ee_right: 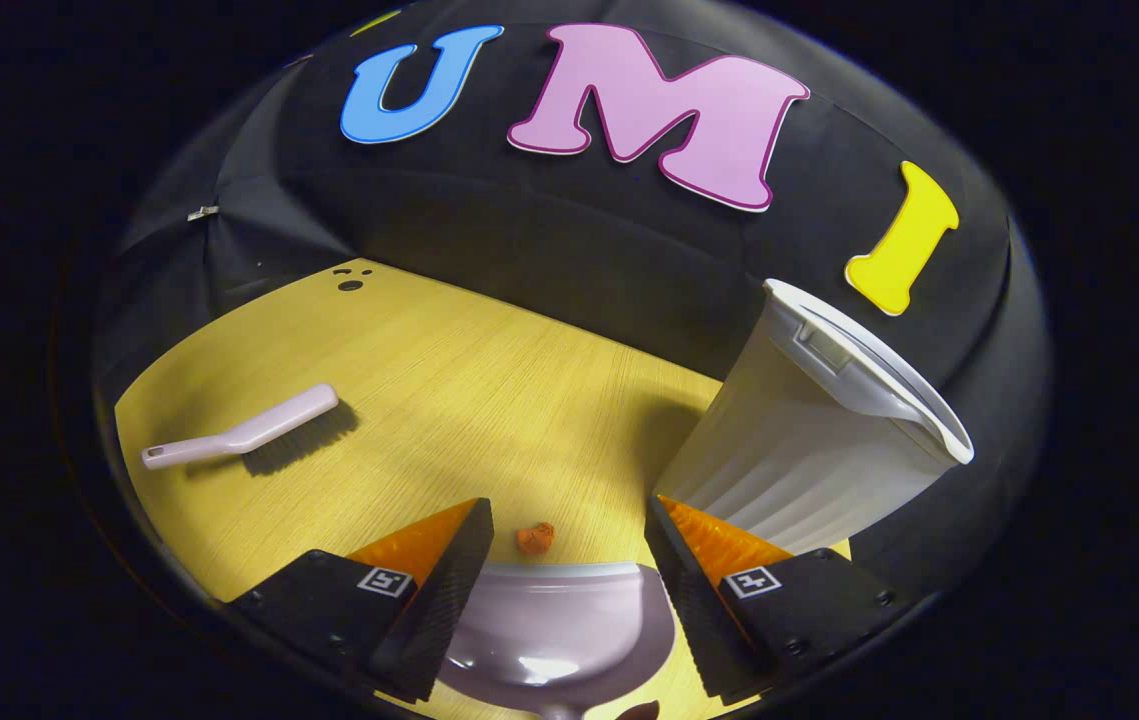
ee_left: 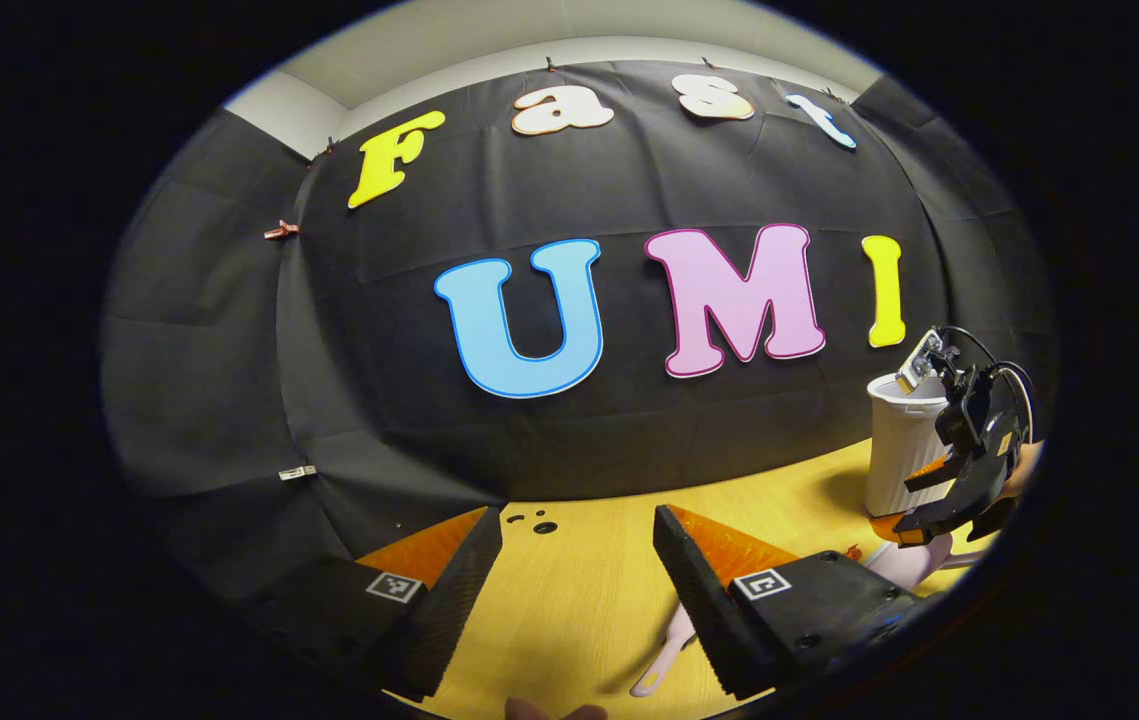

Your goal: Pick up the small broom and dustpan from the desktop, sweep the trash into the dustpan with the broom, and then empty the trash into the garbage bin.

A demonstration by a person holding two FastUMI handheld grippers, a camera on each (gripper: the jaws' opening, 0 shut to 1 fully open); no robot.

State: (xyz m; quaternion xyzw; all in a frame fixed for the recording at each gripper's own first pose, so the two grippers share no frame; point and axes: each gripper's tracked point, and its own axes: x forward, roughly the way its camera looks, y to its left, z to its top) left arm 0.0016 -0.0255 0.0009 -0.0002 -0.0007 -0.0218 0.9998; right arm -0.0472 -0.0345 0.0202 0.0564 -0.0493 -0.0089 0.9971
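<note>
Right gripper view, dustpan between open right gripper fingers, untouched.

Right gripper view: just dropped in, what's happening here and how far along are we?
Early stage. The right gripper is open over the dustpan, its fingers on either side and not closed on it. A small orange scrap of trash lies on the desk just past the pan's edge. The broom lies untouched farther off, and the left gripper is open and empty above the desk. The bin stands beside the dustpan.
</note>
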